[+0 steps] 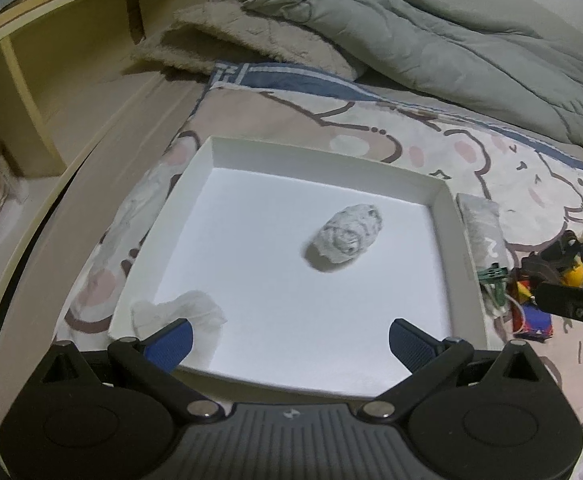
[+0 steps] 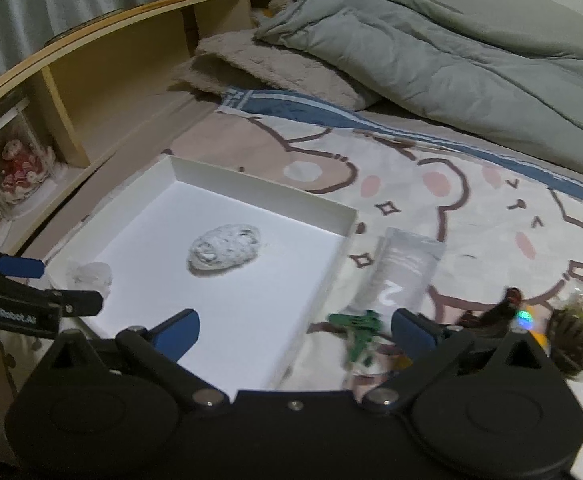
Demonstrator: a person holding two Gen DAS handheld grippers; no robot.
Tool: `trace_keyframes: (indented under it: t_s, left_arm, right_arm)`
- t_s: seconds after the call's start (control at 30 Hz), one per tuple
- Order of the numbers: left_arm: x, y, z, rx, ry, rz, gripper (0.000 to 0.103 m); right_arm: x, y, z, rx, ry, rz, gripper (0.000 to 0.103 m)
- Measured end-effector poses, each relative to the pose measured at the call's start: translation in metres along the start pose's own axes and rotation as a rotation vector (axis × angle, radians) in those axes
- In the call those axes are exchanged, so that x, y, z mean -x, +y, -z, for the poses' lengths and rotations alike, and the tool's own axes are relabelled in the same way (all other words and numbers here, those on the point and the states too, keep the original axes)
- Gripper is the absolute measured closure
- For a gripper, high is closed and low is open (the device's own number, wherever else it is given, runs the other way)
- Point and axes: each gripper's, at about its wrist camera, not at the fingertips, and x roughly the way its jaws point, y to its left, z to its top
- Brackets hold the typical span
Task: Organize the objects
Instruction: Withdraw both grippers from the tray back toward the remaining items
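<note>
Both hand-held grippers, left (image 1: pixel 289 338) and right (image 2: pixel 295 332), released; grey wad (image 1: pixel 345 237) at one o'clock in the white tray (image 1: pixel 323 158).

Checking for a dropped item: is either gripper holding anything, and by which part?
Nothing is held. The left gripper and right gripper are both open, with nothing touching their fingers.

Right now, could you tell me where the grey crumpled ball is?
The grey crumpled ball lies inside the white tray, right of centre in the left wrist view, apart from the white tissue at the tray's near-left corner.
</note>
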Motion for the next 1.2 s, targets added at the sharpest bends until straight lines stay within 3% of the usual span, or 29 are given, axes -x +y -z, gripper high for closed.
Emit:
trace_keyframes:
  t_s: [1.2]
  left_arm:
    - [0.005, -0.149, -0.024, -0.149, -0.081, 0.160, 0.000]
  right_arm:
    - [0.084, -0.165, 0.051, -0.170, -0.089, 0.207, 0.000]
